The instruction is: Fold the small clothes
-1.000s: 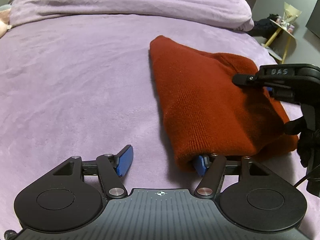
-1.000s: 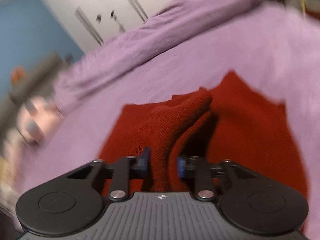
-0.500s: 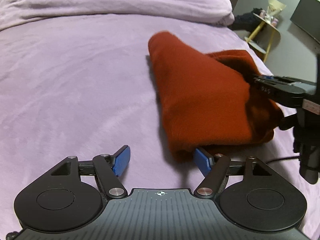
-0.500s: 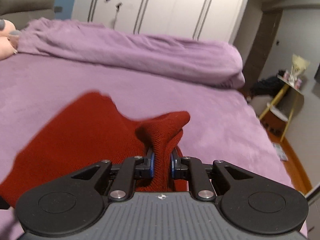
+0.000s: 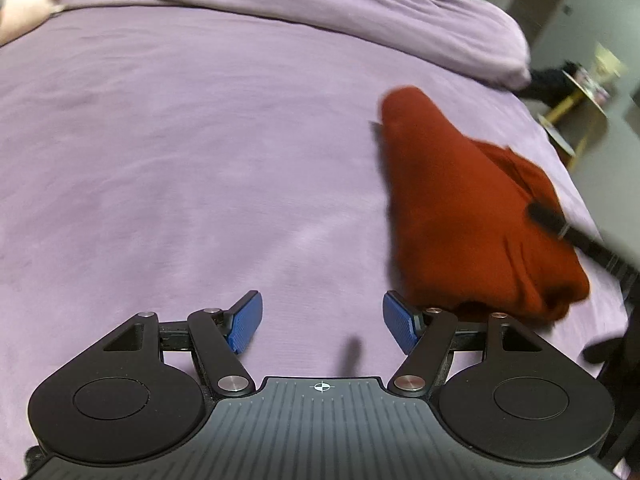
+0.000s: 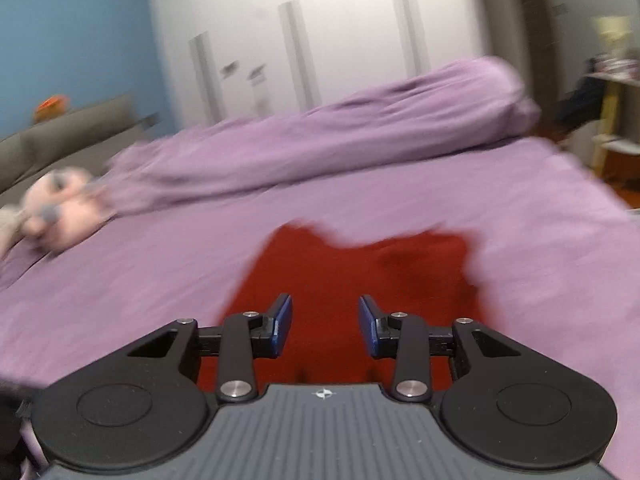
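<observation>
1. The red knit garment (image 5: 472, 216) lies bunched on the purple bed (image 5: 200, 160), to the right of the left hand-held gripper (image 5: 322, 326) and nearly under the right hand-held gripper (image 6: 325, 326).
2. It looks soft, light and limp; the knit should sag and stretch wherever it is lifted, and it is neither slippery nor fragile. A pinch on a doubled edge or a corner, one at each end of the same hem, would likely carry it best.
3. The left hand-held gripper stands spread wide with nothing but bedding between its blue pads (image 5: 246, 326); its right pad sits just beside the garment's near fold.
4. The right hand-held gripper has just been opening: its jaws are parted and no cloth is between them, the red knit lying below.
5. The left wrist view shows the garment's heaped, folded bulk and a dark bar over its right side, probably the other gripper, though blur makes that uncertain.
6. The right wrist view instead shows its far edge, a pink soft toy (image 6: 60, 208) and the white wardrobe (image 6: 300, 40).
</observation>
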Demonstrator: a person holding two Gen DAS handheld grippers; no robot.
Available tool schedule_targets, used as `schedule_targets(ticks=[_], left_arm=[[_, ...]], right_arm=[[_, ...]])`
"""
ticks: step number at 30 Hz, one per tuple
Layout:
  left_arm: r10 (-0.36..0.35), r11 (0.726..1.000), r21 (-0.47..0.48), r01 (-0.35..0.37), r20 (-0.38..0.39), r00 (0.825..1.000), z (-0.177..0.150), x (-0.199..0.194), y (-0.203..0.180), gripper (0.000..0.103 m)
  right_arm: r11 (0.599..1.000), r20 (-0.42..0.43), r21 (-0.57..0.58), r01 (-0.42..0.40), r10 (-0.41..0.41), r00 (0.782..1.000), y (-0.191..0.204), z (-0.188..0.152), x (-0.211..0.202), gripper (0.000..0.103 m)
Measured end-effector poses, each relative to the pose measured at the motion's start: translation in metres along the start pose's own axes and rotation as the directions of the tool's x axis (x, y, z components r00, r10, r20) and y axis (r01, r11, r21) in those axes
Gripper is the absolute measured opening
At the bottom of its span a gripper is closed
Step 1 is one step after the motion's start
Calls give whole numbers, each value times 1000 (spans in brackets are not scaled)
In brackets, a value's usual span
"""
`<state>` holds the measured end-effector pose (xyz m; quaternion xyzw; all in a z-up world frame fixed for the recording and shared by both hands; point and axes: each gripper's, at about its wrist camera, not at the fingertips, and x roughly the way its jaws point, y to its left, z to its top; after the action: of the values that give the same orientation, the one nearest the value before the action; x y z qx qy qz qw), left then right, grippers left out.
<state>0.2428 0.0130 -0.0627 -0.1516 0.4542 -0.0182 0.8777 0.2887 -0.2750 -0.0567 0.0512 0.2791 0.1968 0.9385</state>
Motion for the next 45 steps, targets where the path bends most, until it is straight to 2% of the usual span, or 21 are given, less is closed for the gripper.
schedule_targets(ticks=[2, 4, 7, 9, 11, 13, 14, 16, 17, 21, 23, 25, 28, 30, 33, 36, 40, 45], left_arm=[[30, 1000, -4, -30, 12, 999, 1, -6, 8, 73], [66, 998, 10, -67, 17, 998, 6, -7, 16, 73], [114, 993, 12, -114, 16, 993, 11, -10, 30, 73], [108, 994, 5, -108, 20, 994, 15, -10, 33, 73], [89, 996, 5, -89, 33, 996, 18, -10, 28, 73], [61, 998, 21, -62, 39, 997, 23, -9, 19, 73], [49, 998, 32, -50, 42, 998, 25, -8, 14, 73], [22, 998, 60, -25, 44, 999, 30, -3, 2, 73], [7, 997, 76, -11, 43, 999, 33, -1, -5, 73], [-29, 992, 122, 23, 41, 999, 46, 8, -25, 74], [-50, 986, 160, 42, 44, 998, 56, 15, -34, 74], [-66, 981, 186, 53, 64, 996, 66, 23, -44, 74], [-81, 982, 178, 65, 82, 993, 84, 39, -58, 74], [-78, 986, 157, 65, 79, 994, 95, 56, -70, 74], [-38, 988, 151, 25, 88, 995, 108, 82, -92, 74], [45, 979, 195, -63, 95, 994, 119, 108, -116, 76], [85, 972, 212, -103, 91, 992, 134, 135, -132, 75], [129, 959, 242, -146, 85, 988, 133, 161, -140, 78]], right_arm=[[998, -51, -60, -4, 1, 999, 18, -15, 12, 20], [989, -114, -124, 84, -99, 989, 24, -33, 28, 20], [987, -121, -136, 92, -108, 987, 15, -48, 25, 17], [986, -147, -132, 99, -118, 982, 13, -36, 18, 16], [985, -65, -122, 124, -132, 989, 8, -25, 0, 17], [968, -14, -137, 209, -212, 977, 0, -21, -7, 17], [958, -36, -147, 247, -254, 966, -5, -21, -4, 17], [942, -132, -178, 286, -310, 941, -26, -30, 12, 11], [937, -127, -195, 290, -317, 940, -34, -37, 12, 9], [950, -132, -168, 262, -285, 949, -44, -32, 5, 8], [972, -111, -100, 212, -223, 968, -52, -25, -2, 8], [981, -92, -41, 190, -193, 977, -59, -15, -5, 9], [976, -48, 28, 217, -215, 975, -74, 6, 0, 23], [975, -38, 18, 221, -221, 975, -73, 20, 10, 25], [972, -50, -34, 234, -235, 971, -70, 40, 42, 25], [970, -100, -43, 240, -243, 965, -70, 54, 77, 25], [956, -108, -80, 282, -290, 951, -75, 58, 108, 25], [963, -123, -12, 271, -270, 955, -101, 48, 125, 37]])
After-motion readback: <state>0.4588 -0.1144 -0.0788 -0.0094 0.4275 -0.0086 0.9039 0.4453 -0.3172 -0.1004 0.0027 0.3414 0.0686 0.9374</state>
